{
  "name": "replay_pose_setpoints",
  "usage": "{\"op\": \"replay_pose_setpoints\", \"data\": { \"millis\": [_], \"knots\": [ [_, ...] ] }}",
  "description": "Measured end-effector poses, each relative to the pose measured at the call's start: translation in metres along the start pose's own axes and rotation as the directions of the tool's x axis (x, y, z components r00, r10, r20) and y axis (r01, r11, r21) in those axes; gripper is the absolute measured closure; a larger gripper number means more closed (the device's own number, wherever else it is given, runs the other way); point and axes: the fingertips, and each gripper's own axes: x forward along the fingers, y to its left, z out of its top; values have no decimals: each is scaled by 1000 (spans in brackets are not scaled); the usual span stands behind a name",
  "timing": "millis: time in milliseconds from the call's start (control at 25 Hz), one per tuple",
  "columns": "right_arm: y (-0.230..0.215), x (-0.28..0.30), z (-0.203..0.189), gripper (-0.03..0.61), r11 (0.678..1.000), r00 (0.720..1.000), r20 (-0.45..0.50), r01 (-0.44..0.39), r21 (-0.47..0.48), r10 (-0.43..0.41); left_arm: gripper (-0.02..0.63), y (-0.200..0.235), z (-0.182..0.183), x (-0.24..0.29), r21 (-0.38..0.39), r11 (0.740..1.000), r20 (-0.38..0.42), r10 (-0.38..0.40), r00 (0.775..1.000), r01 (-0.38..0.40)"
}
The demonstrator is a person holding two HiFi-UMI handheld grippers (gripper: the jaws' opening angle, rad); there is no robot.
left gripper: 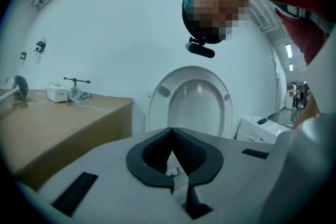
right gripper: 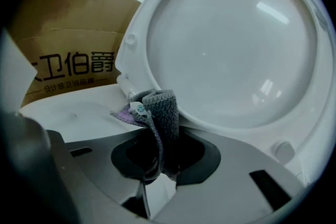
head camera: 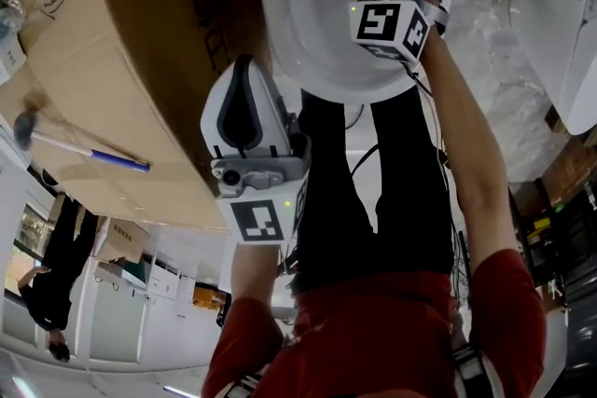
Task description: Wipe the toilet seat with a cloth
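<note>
My right tool [right gripper: 160, 165] clamped on cloth [right gripper: 163, 110], close under raised lid [right gripper: 231, 44]. Seat [right gripper: 73, 107], I judge, at cloth's 9 o'clock. Lower cloth, press fold flat, sweep round seat. My left tool [left gripper: 173, 162] together, empty; keep clear.

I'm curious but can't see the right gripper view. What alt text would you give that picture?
The right gripper has its jaws shut on a folded grey cloth with a purple side, close to the white inside of a raised toilet lid. A brown cardboard box with printed characters stands at the left.
</note>
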Motion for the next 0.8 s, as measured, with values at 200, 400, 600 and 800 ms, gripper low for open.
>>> {"op": "replay_pose_setpoints", "data": {
  "millis": [200,400,600,800],
  "knots": [
    [-30,-16,-22,499,1000,1000,-19,18,-25,-19,600,-29,4,14,13,999,-6,-48,999,48],
    [-53,-32,-34,499,998,998,-35,56,-30,-57,600,-52,12,26,31,995,-2,-96,995,96],
    [-89,-53,-51,499,992,989,-70,128,16,-127,600,-70,25,32,67,991,18,-121,992,120],
    [-119,-78,-57,499,986,982,-91,167,26,-164,600,-89,39,35,74,987,27,-147,989,145]
  ]
}}
